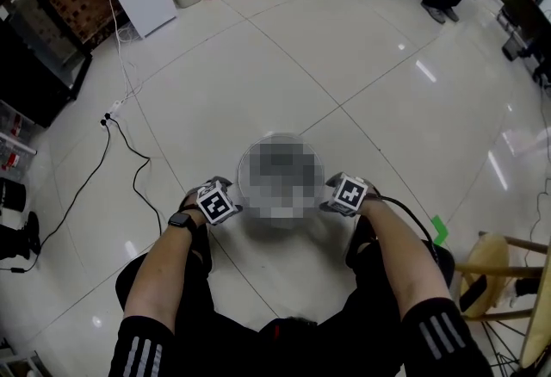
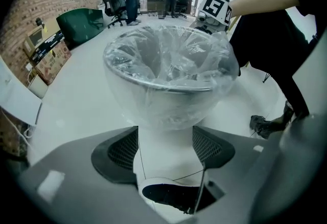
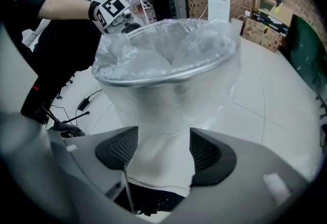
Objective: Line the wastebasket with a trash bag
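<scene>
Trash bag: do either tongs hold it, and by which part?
Both: the left tongs and right tongs each pinch the trash bag by its overhang below the wastebasket rim, on opposite sides.

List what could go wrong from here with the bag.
1. The left gripper and right gripper each seem to clamp the bag overhang on opposite sides. A harder pull may tear the thin film at the basket rim.
2. The basket stands free on a glossy floor, so an uneven pull could tip or slide it.
3. The film is bunched at the rim and may slip in on release.
</scene>
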`<state>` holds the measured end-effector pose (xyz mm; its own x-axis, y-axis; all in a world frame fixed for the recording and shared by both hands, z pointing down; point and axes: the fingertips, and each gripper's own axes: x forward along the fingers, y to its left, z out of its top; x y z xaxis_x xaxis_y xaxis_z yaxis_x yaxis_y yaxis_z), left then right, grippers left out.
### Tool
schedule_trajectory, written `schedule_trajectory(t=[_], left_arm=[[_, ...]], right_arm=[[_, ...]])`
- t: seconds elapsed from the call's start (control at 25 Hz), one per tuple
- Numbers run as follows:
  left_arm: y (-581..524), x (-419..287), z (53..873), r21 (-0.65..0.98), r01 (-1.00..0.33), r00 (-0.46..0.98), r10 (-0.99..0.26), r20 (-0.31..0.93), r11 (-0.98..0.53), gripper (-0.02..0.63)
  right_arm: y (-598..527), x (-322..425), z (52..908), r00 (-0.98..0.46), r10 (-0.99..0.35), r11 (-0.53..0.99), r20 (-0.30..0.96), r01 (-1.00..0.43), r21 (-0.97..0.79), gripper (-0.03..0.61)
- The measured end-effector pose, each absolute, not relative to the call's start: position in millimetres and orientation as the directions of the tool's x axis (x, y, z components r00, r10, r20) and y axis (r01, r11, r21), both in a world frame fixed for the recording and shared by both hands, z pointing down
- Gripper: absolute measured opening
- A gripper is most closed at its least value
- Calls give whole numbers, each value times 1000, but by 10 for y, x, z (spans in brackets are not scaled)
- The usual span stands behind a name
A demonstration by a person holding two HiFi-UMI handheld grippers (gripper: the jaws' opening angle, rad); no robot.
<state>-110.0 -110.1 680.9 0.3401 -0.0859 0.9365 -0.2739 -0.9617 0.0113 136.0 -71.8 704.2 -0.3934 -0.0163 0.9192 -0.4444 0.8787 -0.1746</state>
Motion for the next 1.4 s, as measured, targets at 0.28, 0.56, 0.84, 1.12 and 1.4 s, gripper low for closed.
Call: schedule_trajectory(t=[0.28,0.56,0.84,1.12,1.4], left_arm=[[-1111,-1154,6189,-29,-252,355,-120,927,-967,328],[-1089,-632,5272,-52,-279,523,-197,829,-959,325],[-939,-462,4671,-29,-389,626,-288,725,-921,287],[-766,-257,4489,-83,-282,665,-257,701,-956,287],[-834,-58,4217,-115,-236,709,-252,658,-965,287]], right_arm=[[-901,1629,6374,-403,-166,813,900,-572,-106,323],[-1153,1233,5416,-484,-390,793,783,-609,18,162],[-1043,743,4624,-561,-506,771,656,-635,51,6],[-932,490,4428,-645,-499,769,578,-638,-49,6],[-998,482,4170,-711,-491,781,503,-615,-107,6]])
